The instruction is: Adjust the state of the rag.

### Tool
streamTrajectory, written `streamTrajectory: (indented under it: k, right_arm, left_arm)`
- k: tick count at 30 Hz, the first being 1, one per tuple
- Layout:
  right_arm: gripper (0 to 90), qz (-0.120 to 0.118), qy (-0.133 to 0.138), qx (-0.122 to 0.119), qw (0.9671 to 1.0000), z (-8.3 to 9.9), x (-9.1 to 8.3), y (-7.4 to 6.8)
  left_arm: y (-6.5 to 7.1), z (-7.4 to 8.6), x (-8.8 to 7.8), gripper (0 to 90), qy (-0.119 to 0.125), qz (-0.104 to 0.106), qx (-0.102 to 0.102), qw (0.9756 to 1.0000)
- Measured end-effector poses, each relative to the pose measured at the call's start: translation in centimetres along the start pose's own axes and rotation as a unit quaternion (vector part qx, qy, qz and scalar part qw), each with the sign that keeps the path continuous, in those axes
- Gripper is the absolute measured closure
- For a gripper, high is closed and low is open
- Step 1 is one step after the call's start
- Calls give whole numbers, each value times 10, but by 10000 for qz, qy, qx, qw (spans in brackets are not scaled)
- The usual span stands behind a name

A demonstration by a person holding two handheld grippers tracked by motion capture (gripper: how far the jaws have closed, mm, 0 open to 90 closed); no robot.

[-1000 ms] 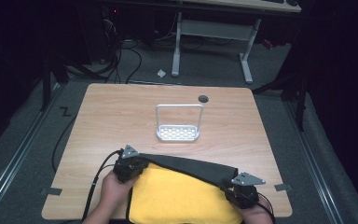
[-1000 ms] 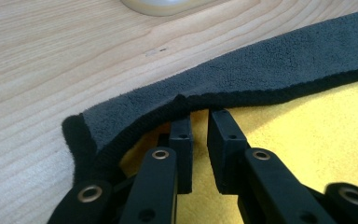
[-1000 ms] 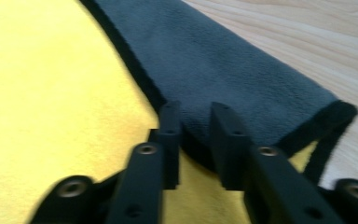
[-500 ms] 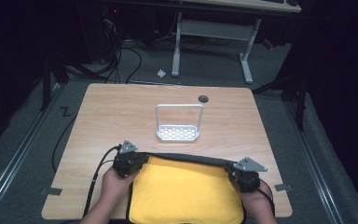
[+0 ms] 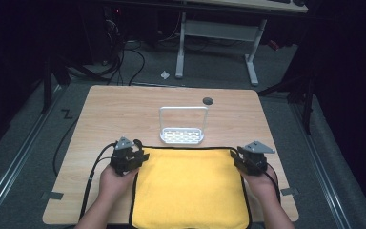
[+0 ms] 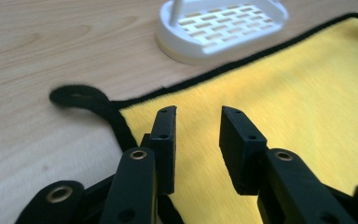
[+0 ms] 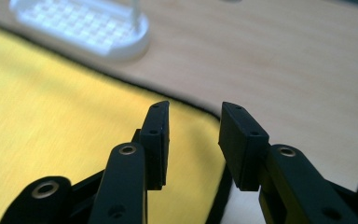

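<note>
the right gripper (image 7: 193, 140) has just opened its jaws above the corner of the yellow cloth (image 7: 60, 112); a white rack (image 7: 81, 28) stands behind on the table (image 7: 279, 60).

Both forearms come in from the near edge, each hand wrapped around its tool. The left gripper (image 5: 140, 156) and right gripper (image 5: 236, 157) sit level and well apart. Their jaws have just been opening and stand parted, nothing pinched between them.
</note>
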State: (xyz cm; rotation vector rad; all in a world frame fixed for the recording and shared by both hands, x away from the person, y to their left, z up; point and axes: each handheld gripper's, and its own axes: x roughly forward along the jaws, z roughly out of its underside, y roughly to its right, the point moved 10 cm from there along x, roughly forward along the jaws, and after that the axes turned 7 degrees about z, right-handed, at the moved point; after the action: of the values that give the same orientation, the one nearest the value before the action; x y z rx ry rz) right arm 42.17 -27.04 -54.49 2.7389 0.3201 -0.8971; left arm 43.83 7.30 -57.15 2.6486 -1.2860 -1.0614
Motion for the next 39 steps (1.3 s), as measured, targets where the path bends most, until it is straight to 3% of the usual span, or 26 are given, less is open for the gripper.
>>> streamTrajectory:
  k: [2, 4, 6, 7, 8, 11, 15, 16, 19, 21, 24, 28, 33, 37, 39]
  right_arm:
    - [634, -85, -170, -73, 9998, 18, -1, -7]
    - [635, -261, -449, 76, 9986, 43, -4, -16]
    - [649, -416, -690, 70, 9967, 53, -5, -23]
    - [649, -416, -690, 70, 9967, 53, -5, -23]
    - [679, -296, -809, -104, 9962, 60, -4, -24]
    - [680, -132, -806, -37, 9967, 56, 4, -12]
    - [681, -118, -796, 149, 9966, 51, 16, 2]
    - [665, -126, -787, 193, 9966, 50, 18, 7]
    - [615, -99, -728, 189, 9971, 49, 16, 7]
    - [596, -63, -449, 110, 9989, 46, 7, 2]
    - [611, -165, -278, 20, 9995, 42, -2, -7]
    - [617, -139, -176, -62, 9997, 38, -9, -15]
    - [581, -243, -127, -207, 9994, 38, -13, -25]
    - [562, -301, -190, -210, 9991, 40, -12, -29]
    - [547, -339, -201, -189, 9990, 40, -12, -30]
  left_arm:
    - [2, 11, 0, 681, -99, -1, -16, 10000]
    - [1, 20, 3, 688, -207, -42, -18, 9998]
    - [-2, 25, 9, 698, -250, -69, -41, 9997]
    - [-2, 25, 9, 708, -250, -69, -41, 9997]
    - [-3, 23, 11, 717, -220, -81, -46, 9997]
    - [-4, 18, 17, 724, -241, -131, -3, 9996]
    - [1, 13, 25, 720, -275, -7, -48, 9996]
    - [6, 15, 26, 711, -309, 8, 32, 9995]
    - [6, 15, 22, 692, -298, -5, 57, 9995]
    - [0, 12, 18, 619, -145, -112, 21, 9998]
    - [-14, 6, 15, 587, -19, -277, -89, 9996]
    - [-29, -5, 22, 551, -21, -515, -63, 9987]
    - [-28, -19, 40, 538, -110, -702, 321, 9970]
    - [-36, -22, 50, 513, -193, -725, 179, 9970]
    - [-37, -22, 52, 496, -188, -731, 213, 9969]
